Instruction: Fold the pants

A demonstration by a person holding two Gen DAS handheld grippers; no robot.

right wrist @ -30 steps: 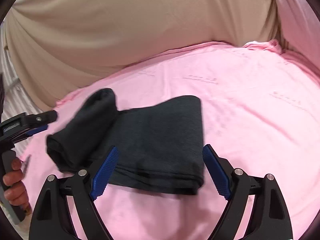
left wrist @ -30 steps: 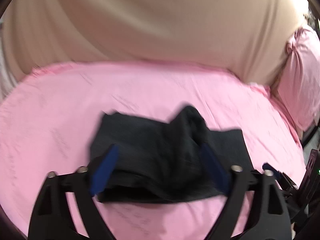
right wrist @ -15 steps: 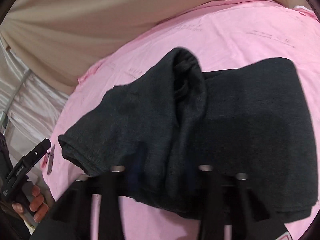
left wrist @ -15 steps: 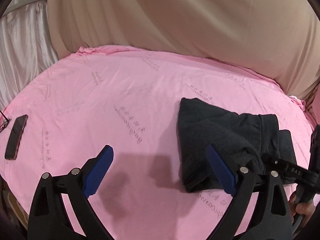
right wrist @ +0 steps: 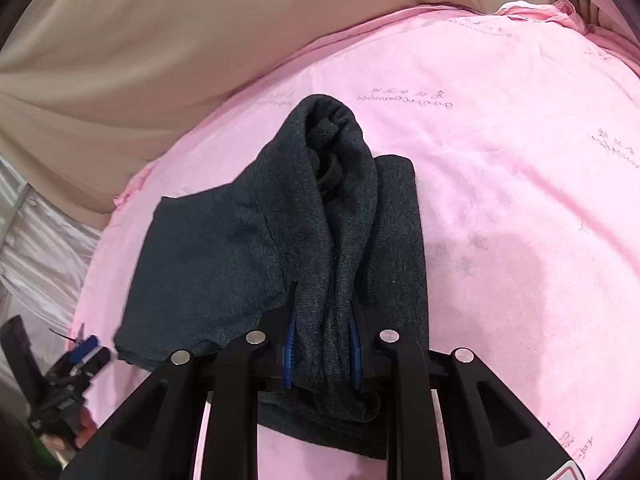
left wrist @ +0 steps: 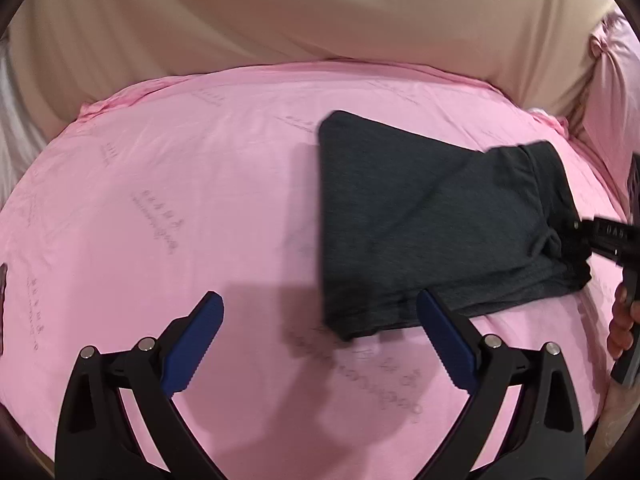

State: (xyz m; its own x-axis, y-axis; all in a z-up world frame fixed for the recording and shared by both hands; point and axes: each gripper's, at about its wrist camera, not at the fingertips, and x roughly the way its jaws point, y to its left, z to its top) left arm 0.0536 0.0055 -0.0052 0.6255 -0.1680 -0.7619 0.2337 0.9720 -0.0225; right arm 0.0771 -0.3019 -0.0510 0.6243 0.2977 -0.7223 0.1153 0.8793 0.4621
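On the pink bed sheet [left wrist: 168, 184], dark pants [left wrist: 420, 224] lie folded. Right tool [right wrist: 322, 354] clamped on bunched waistband end, directly ahead. Left tool [left wrist: 320, 340] spread apart, empty, pants ahead-right, near; long axis runs left-right.

Even, soft indoor light from above, no glare. Strong fisheye bending with dark vignette corners in both views. Soft shadow patches on the pink printed bedsheet [left wrist: 160, 184], one beside the dark grey folded knit pants [right wrist: 224, 248]. Pants edges slightly motion-blurred in left view; beige draped backdrop cloth [left wrist: 320, 8] soft.
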